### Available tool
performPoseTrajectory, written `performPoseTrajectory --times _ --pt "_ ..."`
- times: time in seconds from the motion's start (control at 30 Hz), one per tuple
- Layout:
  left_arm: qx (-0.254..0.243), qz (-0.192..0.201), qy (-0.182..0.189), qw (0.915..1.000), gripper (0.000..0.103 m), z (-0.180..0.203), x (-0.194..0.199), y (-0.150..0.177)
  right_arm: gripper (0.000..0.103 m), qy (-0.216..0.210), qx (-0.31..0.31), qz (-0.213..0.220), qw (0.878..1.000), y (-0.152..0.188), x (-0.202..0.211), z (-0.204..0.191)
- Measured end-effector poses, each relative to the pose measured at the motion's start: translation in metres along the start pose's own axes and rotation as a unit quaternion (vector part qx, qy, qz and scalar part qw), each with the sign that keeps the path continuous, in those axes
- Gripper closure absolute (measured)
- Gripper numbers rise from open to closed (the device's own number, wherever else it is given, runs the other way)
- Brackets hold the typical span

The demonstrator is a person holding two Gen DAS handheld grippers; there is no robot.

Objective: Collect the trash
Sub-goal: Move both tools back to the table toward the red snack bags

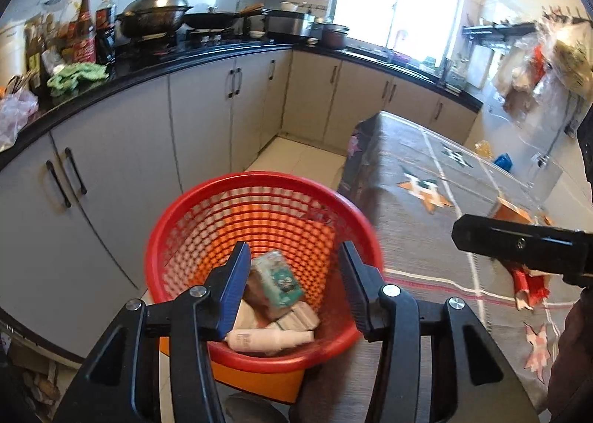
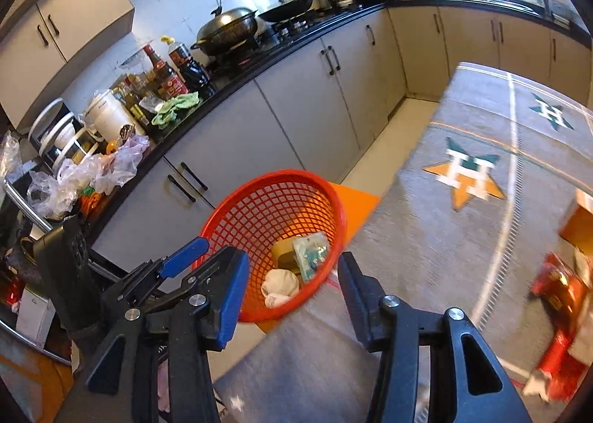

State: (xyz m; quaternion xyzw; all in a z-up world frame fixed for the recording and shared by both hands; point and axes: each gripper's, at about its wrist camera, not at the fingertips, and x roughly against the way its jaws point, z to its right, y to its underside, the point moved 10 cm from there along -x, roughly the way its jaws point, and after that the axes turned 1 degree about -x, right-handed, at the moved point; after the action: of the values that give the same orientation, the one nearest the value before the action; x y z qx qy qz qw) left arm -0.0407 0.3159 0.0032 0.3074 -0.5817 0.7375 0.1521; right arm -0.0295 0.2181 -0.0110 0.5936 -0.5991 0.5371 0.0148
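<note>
The left hand-held gripper (image 1: 294, 267) hangs over the red mesh basket (image 1: 192, 215), jaws apart, nothing between them. The right hand-held gripper (image 2: 292, 274) is likewise parted and empty. The basket holds a green packet (image 1: 281, 278) and a white bottle (image 1: 267, 339).

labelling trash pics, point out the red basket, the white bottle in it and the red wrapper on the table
red basket (image 1: 259, 178), left wrist view, far rim
white bottle (image 1: 267, 339), left wrist view, middle of body
red wrapper (image 2: 556, 286), right wrist view, crumpled middle
</note>
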Motion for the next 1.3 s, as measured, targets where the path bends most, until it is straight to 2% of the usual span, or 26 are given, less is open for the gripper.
performPoseTrajectory --times 0.3,0.53,0.67,0.83,1.1,1.23,1.3 --pt "-0.053 -0.015 0.036 0.9979 0.054 0.077 0.000 0.012 0.049 0.016 -0.052 0.031 0.998 0.021 0.064 0.058" --pt "-0.100 -0.034 0.075 0.9916 0.052 0.142 -0.007 0.021 0.049 0.054 -0.107 0.067 0.990 0.040 0.129 0.133" --pt "-0.117 -0.061 0.114 0.9847 0.048 0.183 -0.019 0.024 0.049 0.077 -0.153 0.095 0.981 0.050 0.167 0.181" --pt "-0.126 -0.101 0.153 0.9750 0.047 0.232 -0.043 0.022 0.049 0.083 -0.191 0.116 0.971 0.060 0.197 0.219" --pt "-0.120 -0.134 0.194 0.9643 0.047 0.288 -0.090 0.002 0.049 0.078 -0.229 0.132 0.961 0.077 0.222 0.258" --pt "-0.118 -0.169 0.224 0.9526 0.047 0.310 -0.117 0.007 0.049 0.083 -0.245 0.142 0.956 0.086 0.236 0.276" --pt "-0.122 -0.182 0.230 0.9480 0.053 0.318 -0.125 0.012 0.049 0.087 -0.254 0.149 0.952 0.087 0.244 0.287"
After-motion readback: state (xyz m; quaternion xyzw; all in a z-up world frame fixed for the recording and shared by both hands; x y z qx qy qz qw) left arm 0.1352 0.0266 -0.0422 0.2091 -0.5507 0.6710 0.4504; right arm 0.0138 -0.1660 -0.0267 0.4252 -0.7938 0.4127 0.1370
